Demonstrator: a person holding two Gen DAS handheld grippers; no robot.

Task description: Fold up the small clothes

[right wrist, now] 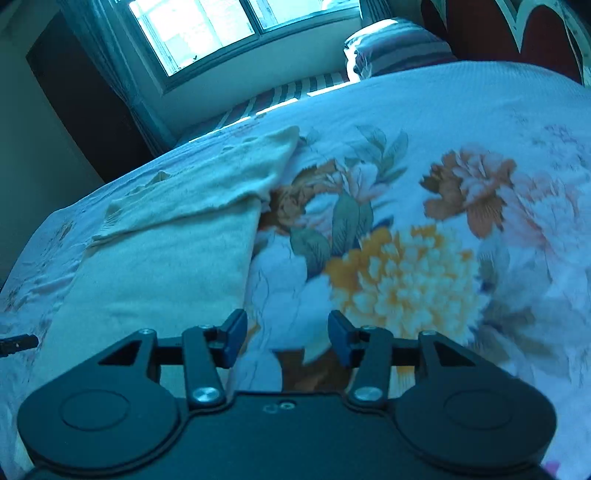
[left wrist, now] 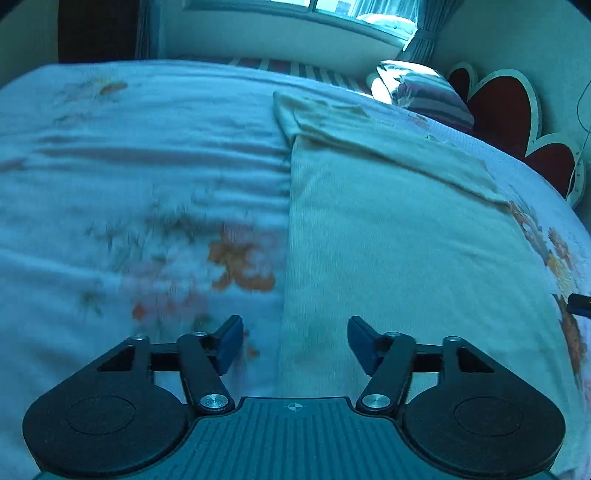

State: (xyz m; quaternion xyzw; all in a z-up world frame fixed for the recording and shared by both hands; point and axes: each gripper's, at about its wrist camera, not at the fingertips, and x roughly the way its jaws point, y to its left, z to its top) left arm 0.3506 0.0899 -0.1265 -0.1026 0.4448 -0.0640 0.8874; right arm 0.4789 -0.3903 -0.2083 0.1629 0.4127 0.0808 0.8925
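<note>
A cream knitted garment (left wrist: 388,229) lies flat on the floral bedspread (left wrist: 129,166), with its sleeves folded across the top. My left gripper (left wrist: 294,343) is open and empty, low over the garment's lower left edge. In the right wrist view the same garment (right wrist: 166,251) lies to the left. My right gripper (right wrist: 286,338) is open and empty, just off the garment's lower right edge, over the flower print of the bedspread (right wrist: 406,266). The tip of the right gripper shows at the right edge of the left wrist view (left wrist: 580,303).
A striped pillow (left wrist: 428,92) lies at the head of the bed beside a red and white flower-shaped headboard (left wrist: 509,110). A window (right wrist: 221,26) with curtains is behind the bed. A dark cabinet (right wrist: 81,92) stands at the left.
</note>
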